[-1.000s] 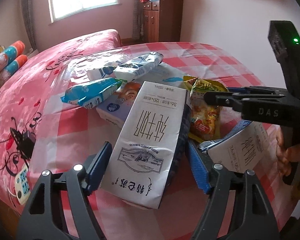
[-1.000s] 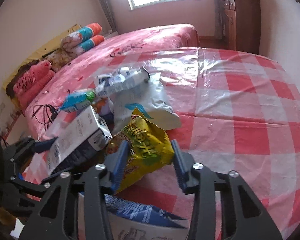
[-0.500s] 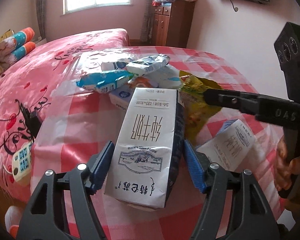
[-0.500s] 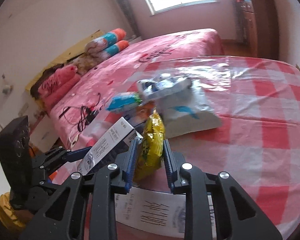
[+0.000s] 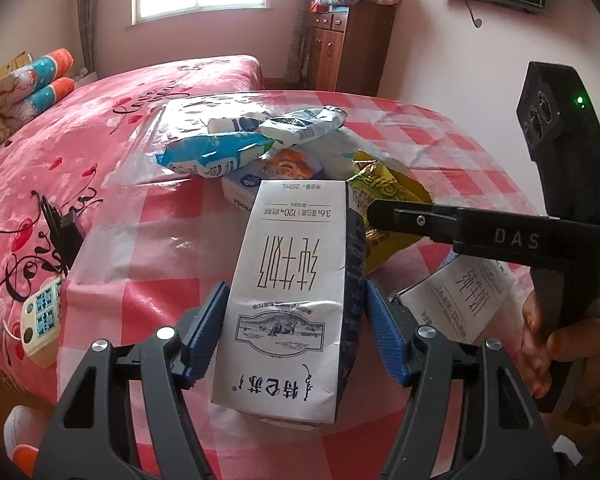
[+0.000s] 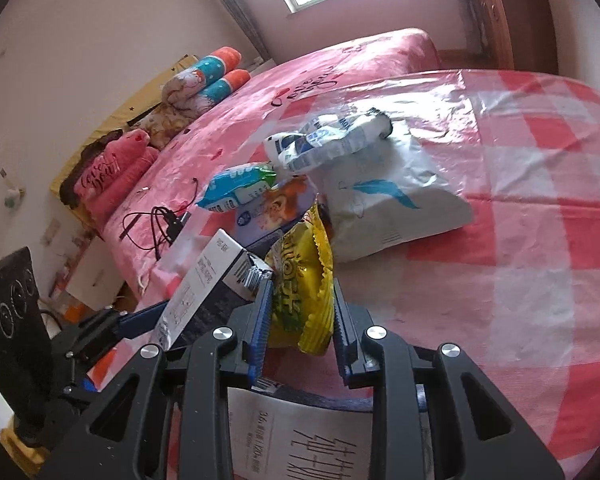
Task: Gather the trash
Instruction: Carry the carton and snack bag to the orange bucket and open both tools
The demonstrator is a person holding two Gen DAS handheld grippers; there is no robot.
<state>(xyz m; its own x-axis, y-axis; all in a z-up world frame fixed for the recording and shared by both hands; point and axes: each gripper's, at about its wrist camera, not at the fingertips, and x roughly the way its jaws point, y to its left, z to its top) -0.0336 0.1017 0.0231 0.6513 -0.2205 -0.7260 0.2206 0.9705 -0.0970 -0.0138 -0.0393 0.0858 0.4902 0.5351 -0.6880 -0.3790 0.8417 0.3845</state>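
White milk cartons, two: left gripper (image 5: 296,332) pinches one (image 5: 290,300); right gripper (image 6: 300,328) pinches yellow packet (image 6: 304,288).

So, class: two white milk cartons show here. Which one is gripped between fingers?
The white milk carton clamped between the left gripper blue fingers; the other white carton lies loose on the red checked tablecloth.
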